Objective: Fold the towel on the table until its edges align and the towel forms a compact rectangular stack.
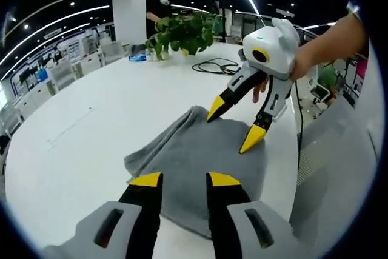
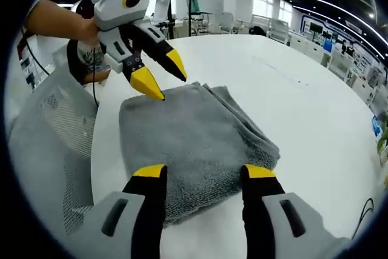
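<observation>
The grey towel [image 2: 194, 150] lies folded on the white table [image 2: 291, 83], near its edge beside a mesh chair [image 2: 48, 144]. The left gripper [image 2: 160, 74] hovers over one end, jaws apart, empty. The right gripper [image 1: 233, 125] hovers opposite, jaws apart, empty.

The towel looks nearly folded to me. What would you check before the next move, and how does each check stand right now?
1. Towel fully on the table: ok.
2. Towel folded into layers: ok.
3. Edges aligned: not ok, layers splay on one side.
4. Left gripper open, holding nothing: ok.
5. Right gripper open, holding nothing: ok.
6. Underside creases: cannot tell.
</observation>
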Demonstrator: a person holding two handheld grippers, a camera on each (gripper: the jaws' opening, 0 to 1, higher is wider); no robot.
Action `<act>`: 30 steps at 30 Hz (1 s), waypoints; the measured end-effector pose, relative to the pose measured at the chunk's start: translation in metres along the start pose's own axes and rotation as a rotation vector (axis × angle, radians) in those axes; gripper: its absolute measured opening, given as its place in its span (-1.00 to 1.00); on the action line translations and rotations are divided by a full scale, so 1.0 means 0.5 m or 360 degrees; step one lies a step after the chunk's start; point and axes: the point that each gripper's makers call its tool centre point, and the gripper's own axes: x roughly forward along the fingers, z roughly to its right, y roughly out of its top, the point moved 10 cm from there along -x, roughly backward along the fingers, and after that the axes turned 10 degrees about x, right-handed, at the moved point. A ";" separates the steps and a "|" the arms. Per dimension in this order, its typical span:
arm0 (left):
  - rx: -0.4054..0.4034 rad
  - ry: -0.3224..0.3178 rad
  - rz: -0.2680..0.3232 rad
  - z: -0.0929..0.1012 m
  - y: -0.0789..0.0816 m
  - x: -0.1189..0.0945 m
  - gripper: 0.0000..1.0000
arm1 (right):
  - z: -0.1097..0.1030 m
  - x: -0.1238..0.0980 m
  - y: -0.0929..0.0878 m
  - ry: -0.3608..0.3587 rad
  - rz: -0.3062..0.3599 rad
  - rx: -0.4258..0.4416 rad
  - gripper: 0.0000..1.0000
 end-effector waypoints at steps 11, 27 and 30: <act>0.0127 -0.0027 -0.0177 -0.004 -0.034 0.033 -0.25 | 0.007 -0.002 -0.016 -0.0009 -0.0011 0.0001 0.04; 0.0068 -0.0149 -0.0059 0.029 -0.023 -0.001 0.07 | -0.047 -0.030 -0.020 0.0069 0.0070 -0.0095 0.14; 0.0076 -0.0158 -0.0079 0.035 -0.033 -0.001 0.06 | -0.056 -0.029 -0.024 0.0093 0.0083 -0.0109 0.12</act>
